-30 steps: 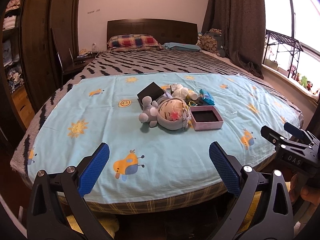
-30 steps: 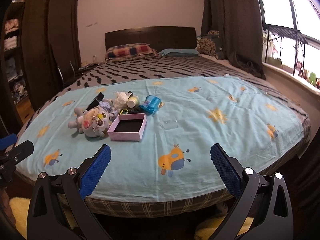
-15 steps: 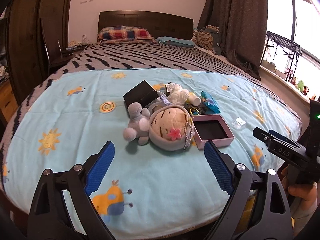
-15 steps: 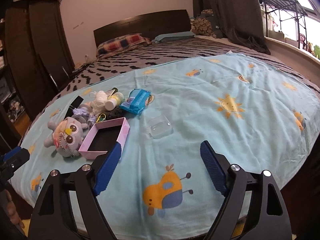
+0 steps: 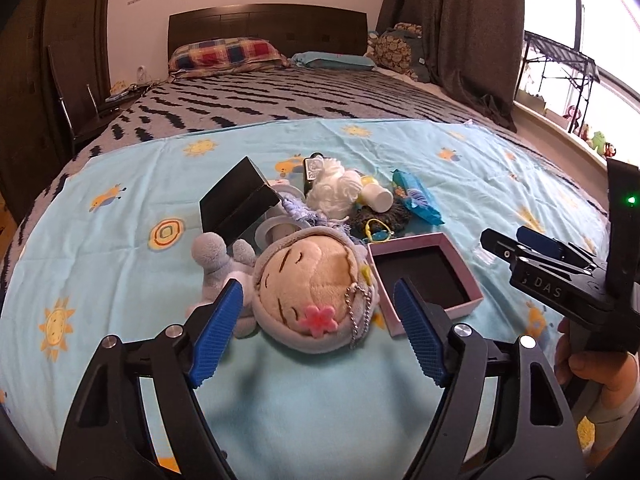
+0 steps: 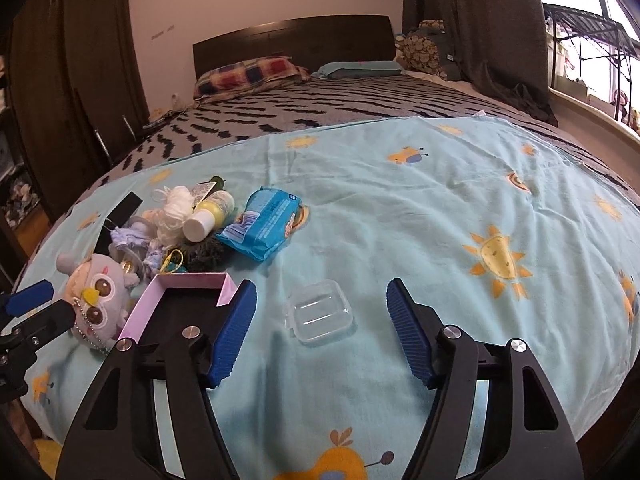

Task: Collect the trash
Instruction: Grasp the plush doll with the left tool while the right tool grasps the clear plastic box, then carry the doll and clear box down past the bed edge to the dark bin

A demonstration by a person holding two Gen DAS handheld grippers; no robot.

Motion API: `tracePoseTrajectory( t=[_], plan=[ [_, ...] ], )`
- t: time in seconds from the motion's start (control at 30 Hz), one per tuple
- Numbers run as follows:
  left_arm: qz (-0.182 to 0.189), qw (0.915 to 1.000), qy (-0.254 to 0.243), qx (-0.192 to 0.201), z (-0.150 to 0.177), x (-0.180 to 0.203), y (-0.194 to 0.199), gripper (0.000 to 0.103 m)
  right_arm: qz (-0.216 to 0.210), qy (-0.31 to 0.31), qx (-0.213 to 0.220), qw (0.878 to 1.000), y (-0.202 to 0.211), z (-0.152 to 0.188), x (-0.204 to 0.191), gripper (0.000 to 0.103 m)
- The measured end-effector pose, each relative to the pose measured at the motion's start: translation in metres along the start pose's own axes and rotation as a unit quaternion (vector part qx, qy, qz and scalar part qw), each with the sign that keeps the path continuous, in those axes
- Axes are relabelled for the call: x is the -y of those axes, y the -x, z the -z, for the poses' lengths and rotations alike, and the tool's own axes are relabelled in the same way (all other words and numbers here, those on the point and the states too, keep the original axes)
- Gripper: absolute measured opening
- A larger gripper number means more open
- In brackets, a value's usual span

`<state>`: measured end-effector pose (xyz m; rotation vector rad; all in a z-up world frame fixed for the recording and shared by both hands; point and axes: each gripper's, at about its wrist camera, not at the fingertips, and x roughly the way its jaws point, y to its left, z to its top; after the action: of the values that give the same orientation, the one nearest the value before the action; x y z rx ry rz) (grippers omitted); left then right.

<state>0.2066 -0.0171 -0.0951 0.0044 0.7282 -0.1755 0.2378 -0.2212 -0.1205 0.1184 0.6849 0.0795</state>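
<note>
Jaws gape on both the left gripper (image 5: 318, 330) and right gripper (image 6: 320, 332), above one plush doll (image 5: 308, 280) and one clear case (image 6: 319, 312).

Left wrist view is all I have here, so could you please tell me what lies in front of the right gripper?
Observer: A small clear plastic case lies on the blue sheet, just ahead of the open right gripper and between the lines of its fingers.
Operator: Thank you. Is that case touching the pink box?
Observer: No, bare sheet separates it from the pink box, which lies to the case's left.
Operator: Does the plush toy have a face on its other side?
Observer: Yes, the plush toy shows big brown eyes and a yellow beak toward the right wrist camera.
</note>
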Motion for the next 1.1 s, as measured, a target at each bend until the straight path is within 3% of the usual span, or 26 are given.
tracePoseTrajectory(
  t=[0.17, 0.37, 0.5, 0.57, 0.87, 1.1],
  plan=[
    [-0.009, 0.9996, -0.003, -0.027, -0.004, 0.001, -0.025, 0.073, -0.002, 0.001, -0.02, 1.0, -0.016, 0.001, -0.001, 0.067],
    [-0.02, 0.9993, -0.011, -0.028, -0.006, 0.001, -0.035, 0.072, 0.013, 0.007, -0.029, 0.999, -0.026, 0.004, 0.003, 0.04],
    [-0.022, 0.9992, -0.021, -0.025, -0.005, 0.002, -0.035, 0.069, 0.015, 0.015, -0.028, 0.999, -0.024, 0.005, 0.0, 0.04],
    [-0.013, 0.9996, -0.016, -0.02, -0.004, 0.001, -0.032, 0.061, 0.01, 0.014, -0.026, 1.0, -0.02, 0.007, 0.0, 0.04],
    [-0.001, 0.9999, -0.002, -0.015, 0.001, -0.008, -0.011, 0.059, -0.015, 0.021, -0.009, 1.0, 0.015, 0.007, -0.009, 0.04],
    [0.006, 0.9998, 0.001, 0.02, 0.005, -0.012, 0.04, 0.059, -0.031, 0.042, 0.021, 0.998, 0.065, 0.012, -0.022, 0.04]
  ],
)
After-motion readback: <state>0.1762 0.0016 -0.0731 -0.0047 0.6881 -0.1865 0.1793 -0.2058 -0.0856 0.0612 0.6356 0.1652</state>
